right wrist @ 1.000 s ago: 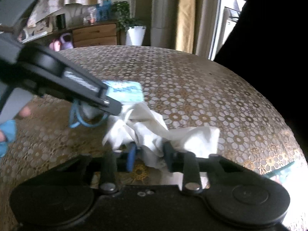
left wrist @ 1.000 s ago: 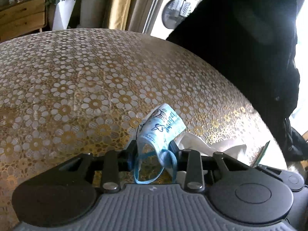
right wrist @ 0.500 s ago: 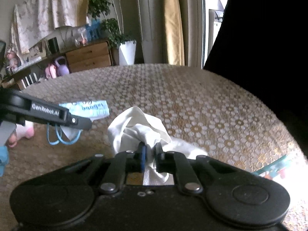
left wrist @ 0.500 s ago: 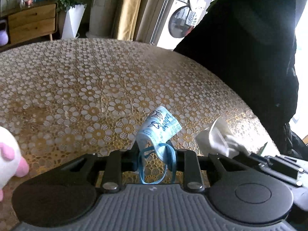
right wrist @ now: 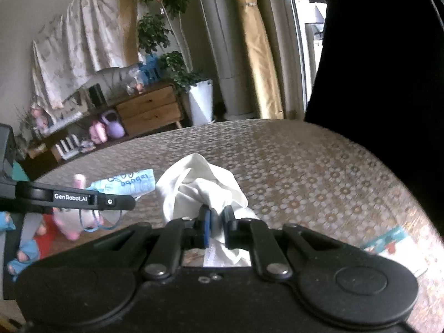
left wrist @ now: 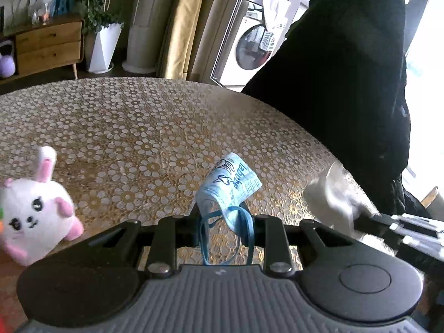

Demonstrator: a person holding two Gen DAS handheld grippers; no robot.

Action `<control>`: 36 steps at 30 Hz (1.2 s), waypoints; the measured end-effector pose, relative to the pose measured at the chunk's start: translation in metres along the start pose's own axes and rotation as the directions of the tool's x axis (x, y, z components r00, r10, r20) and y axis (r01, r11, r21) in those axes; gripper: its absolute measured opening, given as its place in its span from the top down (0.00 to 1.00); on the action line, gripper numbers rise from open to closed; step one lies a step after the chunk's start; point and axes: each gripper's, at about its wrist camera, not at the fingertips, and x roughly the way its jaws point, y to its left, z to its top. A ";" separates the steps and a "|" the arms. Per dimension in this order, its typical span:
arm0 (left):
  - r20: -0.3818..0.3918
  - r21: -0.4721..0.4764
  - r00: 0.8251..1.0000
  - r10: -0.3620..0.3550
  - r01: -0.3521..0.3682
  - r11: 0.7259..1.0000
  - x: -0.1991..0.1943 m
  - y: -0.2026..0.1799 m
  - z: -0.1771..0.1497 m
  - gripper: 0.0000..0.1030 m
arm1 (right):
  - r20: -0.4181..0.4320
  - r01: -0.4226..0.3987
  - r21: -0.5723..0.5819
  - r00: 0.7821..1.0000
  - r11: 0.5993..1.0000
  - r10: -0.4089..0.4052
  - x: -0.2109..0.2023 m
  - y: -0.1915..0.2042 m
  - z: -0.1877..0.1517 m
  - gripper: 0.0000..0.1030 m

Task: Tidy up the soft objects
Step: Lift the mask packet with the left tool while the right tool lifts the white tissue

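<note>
White cloth point(right wrist: 199, 186) pinched between right fingers point(right wrist: 206, 226)

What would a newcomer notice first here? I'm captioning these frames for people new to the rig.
Probably the two loads: the left gripper pinches a blue mask by its loops, and the right gripper clamps a bunched white cloth, both above the gold-patterned table. Next, the white-and-pink plush bunny on the table at the far left of the left view.

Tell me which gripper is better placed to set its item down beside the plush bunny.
Left, probably. The left gripper, shut on the light blue face mask, has the white and pink plush bunny close on its left; the right gripper, clamping the white cloth, is farther.
</note>
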 end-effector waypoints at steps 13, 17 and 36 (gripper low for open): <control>-0.008 0.081 0.999 0.032 -0.031 0.996 -0.045 0.011 -0.042 0.76 | -0.155 -0.011 -0.204 0.988 0.979 -0.022 0.016 0.059 -0.080 0.91; -0.016 0.081 0.999 0.030 -0.028 0.996 -0.047 0.013 -0.050 0.76 | -0.178 -0.008 -0.215 0.984 0.977 -0.031 0.019 0.064 -0.091 0.85; -0.027 0.077 0.999 0.023 -0.021 0.997 -0.041 0.014 -0.053 0.76 | -0.214 -0.052 -0.284 0.977 0.957 -0.010 0.046 0.096 -0.089 0.40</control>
